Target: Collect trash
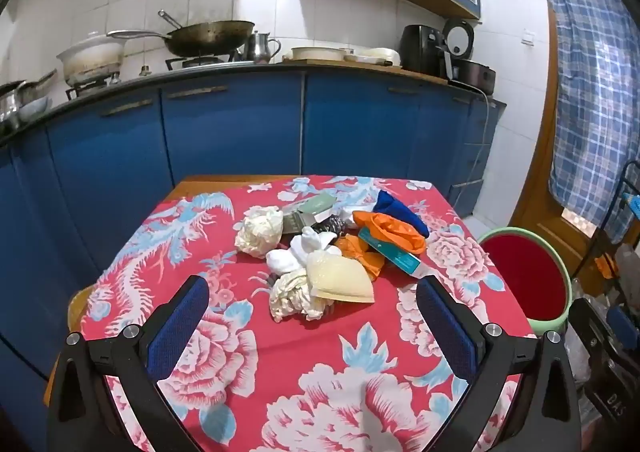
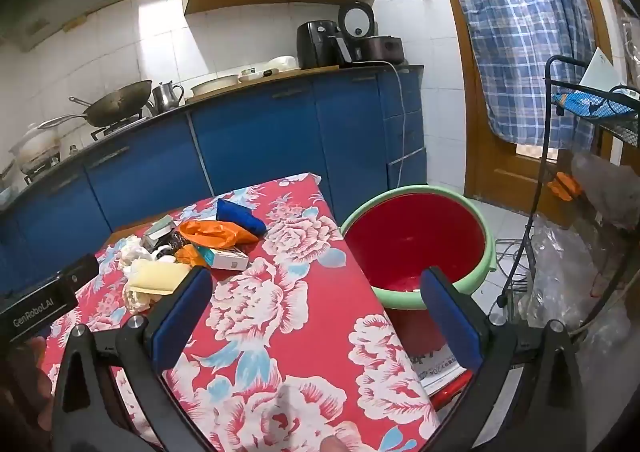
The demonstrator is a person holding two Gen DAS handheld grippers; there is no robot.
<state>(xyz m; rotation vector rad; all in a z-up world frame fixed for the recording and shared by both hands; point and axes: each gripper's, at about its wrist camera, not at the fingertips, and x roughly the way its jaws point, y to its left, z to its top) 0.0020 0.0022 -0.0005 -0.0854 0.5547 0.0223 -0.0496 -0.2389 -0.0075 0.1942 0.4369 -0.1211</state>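
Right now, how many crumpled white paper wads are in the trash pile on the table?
3: one crumpled cream paper wad at the pile's far left, one bright white wad in the middle, one cream wad nearest the open left gripper. More may be hidden underneath.

On the table [image 1: 248,384], near its far edge, 1 heap of trash:
- 2 crumpled cream paper wads [image 1: 259,231], [image 1: 295,294]
- 1 white tissue clump [image 1: 304,250]
- 1 pale yellow pad [image 1: 340,281]
- 2 orange bags [image 1: 390,233], [image 1: 360,252]
- 1 blue bag [image 1: 396,210]
- 1 teal and white box [image 1: 390,255]
- 1 grey-green box [image 1: 308,212]
- 1 dark wrapper [image 1: 332,226]

Beside the table's right edge: 1 red bucket [image 2: 416,240].

On the counter: 1 wok [image 1: 210,37], 1 metal kettle [image 1: 262,46].
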